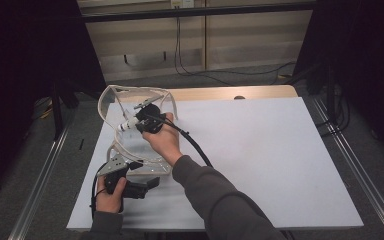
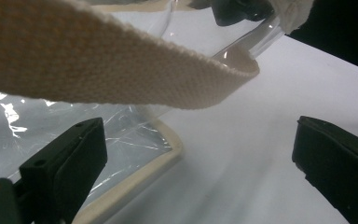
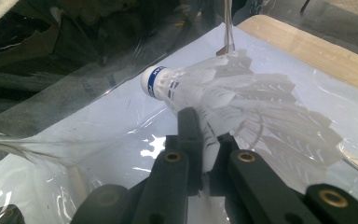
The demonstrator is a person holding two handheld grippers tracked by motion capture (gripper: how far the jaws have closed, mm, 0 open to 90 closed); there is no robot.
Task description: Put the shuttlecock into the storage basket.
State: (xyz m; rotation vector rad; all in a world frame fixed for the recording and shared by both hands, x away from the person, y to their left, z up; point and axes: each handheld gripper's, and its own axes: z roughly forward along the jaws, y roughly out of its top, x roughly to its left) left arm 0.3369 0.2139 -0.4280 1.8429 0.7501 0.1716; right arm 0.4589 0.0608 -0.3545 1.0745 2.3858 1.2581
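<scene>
A clear plastic bag [image 1: 130, 150] with beige webbing trim lies at the left of the white table sheet [image 1: 260, 150]. My right gripper [image 1: 139, 121] reaches into the bag's mouth, shut on the feathers of a white shuttlecock [image 1: 124, 126]. In the right gripper view the shuttlecock [image 3: 205, 93] points its blue-banded cork away from my right gripper [image 3: 204, 142], with clear film all around. My left gripper [image 1: 152, 182] stands open at the bag's near corner. In the left gripper view, my left gripper [image 2: 200, 158] has its jaws wide apart under a beige strap [image 2: 121, 70], the bag's trimmed corner [image 2: 168, 156] between them.
The white sheet stretches bare to the right of the bag. A strip of wooden tabletop [image 1: 230, 93] shows at the far edge. Metal rails [image 1: 40, 185] run along both sides of the table. Cables [image 1: 215, 75] lie on the floor beyond.
</scene>
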